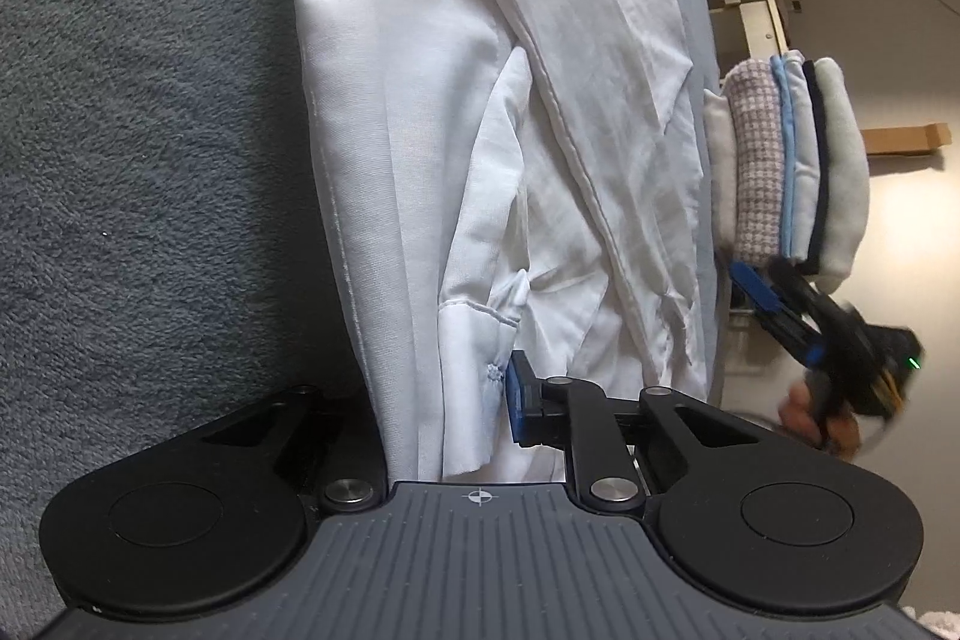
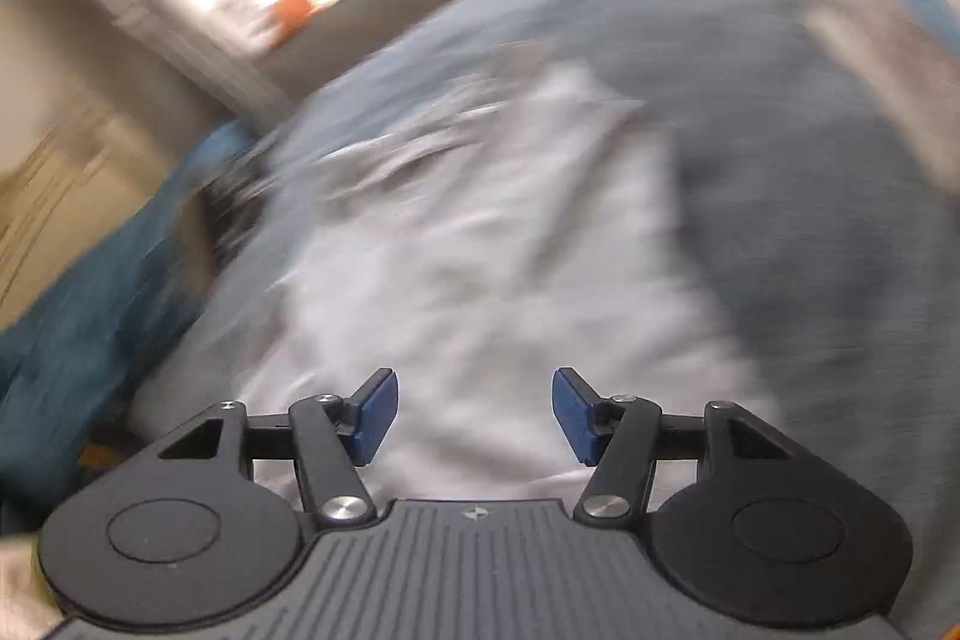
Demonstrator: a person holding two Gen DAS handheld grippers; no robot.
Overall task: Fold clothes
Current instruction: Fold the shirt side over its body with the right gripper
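Left claw (image 1: pixel 480 409), low in the frame's centre, is clamped tight; right claw (image 2: pixel 474 415) gapes wide, motion-blurred.

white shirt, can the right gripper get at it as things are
Probably yes. The right gripper is open and empty, with the white shirt spread in front of its fingers and nothing between them. That view is blurred, so the gap is unclear.

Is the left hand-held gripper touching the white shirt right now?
Touching. The left wrist view shows the shirt cuff pinched between the left hand-held gripper fingers: one blue pad presses against the fabric, the other is hidden behind it.
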